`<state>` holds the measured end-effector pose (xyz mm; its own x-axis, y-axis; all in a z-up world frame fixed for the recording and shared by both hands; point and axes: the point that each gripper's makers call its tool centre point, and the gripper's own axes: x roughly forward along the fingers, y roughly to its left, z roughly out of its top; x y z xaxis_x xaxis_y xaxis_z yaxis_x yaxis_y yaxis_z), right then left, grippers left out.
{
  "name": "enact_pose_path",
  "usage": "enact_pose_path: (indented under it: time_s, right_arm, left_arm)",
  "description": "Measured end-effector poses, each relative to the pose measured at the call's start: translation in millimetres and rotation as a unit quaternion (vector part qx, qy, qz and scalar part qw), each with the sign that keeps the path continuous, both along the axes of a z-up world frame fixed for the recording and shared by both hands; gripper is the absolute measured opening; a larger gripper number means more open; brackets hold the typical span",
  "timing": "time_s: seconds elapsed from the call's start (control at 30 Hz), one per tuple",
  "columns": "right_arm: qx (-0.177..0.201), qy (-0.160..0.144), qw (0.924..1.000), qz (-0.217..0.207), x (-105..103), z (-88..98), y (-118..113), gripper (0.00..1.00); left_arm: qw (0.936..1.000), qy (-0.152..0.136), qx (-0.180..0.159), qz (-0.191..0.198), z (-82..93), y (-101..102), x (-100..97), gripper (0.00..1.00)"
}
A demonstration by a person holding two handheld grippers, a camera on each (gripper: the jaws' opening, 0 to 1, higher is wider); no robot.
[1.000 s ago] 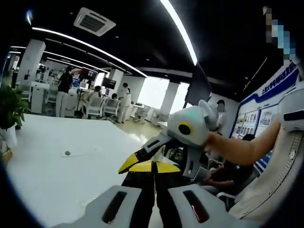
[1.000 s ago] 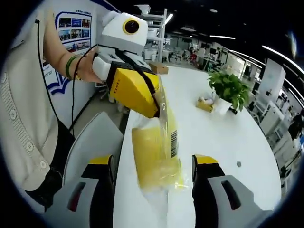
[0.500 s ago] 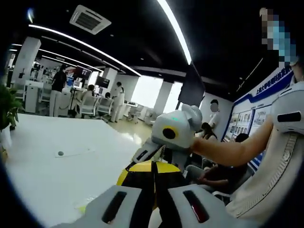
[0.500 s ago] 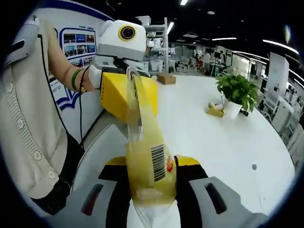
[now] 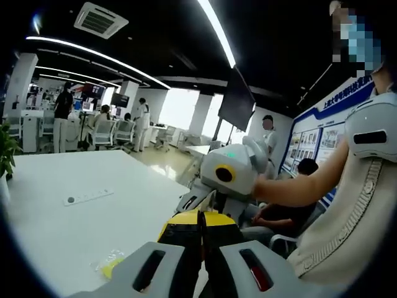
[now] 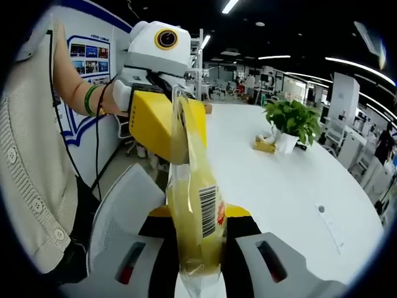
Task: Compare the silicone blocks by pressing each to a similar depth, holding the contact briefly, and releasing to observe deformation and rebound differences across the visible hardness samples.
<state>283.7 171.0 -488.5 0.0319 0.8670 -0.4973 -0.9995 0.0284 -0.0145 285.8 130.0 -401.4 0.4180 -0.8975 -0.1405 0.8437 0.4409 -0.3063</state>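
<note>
Glossy white table [image 6: 291,180]; both the right gripper [image 6: 197,248] and left gripper [image 6: 170,127] pinch a crinkly clear bag [image 6: 195,217] of yellow blocks.

The left gripper view looks low across the white bench [image 5: 74,223] toward distant office desks, with the right gripper [image 5: 205,214] close ahead. The right gripper view faces the opposite way along the bench [image 6: 279,180] toward a potted plant [image 6: 286,121], the left gripper [image 6: 162,121] very near. Both share the bench and each other's gripper.
</note>
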Motion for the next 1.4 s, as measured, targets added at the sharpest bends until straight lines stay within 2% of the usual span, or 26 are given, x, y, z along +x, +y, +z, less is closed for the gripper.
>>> enact_pose_path:
  time_s: [0.07, 0.13, 0.2, 0.3, 0.37, 0.47, 1.0, 1.4]
  right_arm:
    - [-0.002, -0.002, 1.0000, 0.002, -0.8, -1.7, -4.0, 0.15]
    - [-0.004, 0.010, 0.9999, 0.001, -1.6, -1.8, -6.0, 0.14]
    - [-0.007, 0.000, 1.0000, -0.002, -0.8, -1.5, -6.9, 0.12]
    - [-0.011, 0.006, 0.9999, -0.008, -0.7, -0.3, -8.3, 0.11]
    - [-0.009, -0.001, 0.9999, -0.007, -0.7, 0.8, -8.9, 0.10]
    - [-0.012, -0.010, 0.9999, -0.005, -0.3, 0.7, -10.4, 0.09]
    - [-0.022, -0.006, 0.9997, 0.000, -2.2, -2.3, -11.7, 0.10]
    - [-0.031, 0.001, 0.9995, 0.009, -3.8, -5.0, -10.8, 0.10]
  left_arm:
    - [1.0000, 0.000, 0.003, -0.003, -1.0, -2.7, -1.2, 0.00]
    - [1.0000, -0.002, 0.005, -0.003, -0.9, -4.8, -1.9, 0.00]
    - [1.0000, -0.004, 0.008, -0.004, -0.5, -5.0, -2.1, 0.00]
    - [1.0000, -0.005, 0.007, -0.003, 1.0, -5.4, -2.4, 0.00]
    - [0.9999, -0.007, 0.007, -0.004, 1.8, -6.2, -3.1, 0.00]
    - [0.9999, -0.009, 0.010, -0.006, 2.0, -7.7, -4.1, 0.00]
    - [0.9997, -0.009, 0.022, -0.011, -0.8, -8.0, -7.0, 0.00]
    - [0.9982, -0.036, 0.043, -0.020, -1.7, -6.8, -7.4, 0.00]
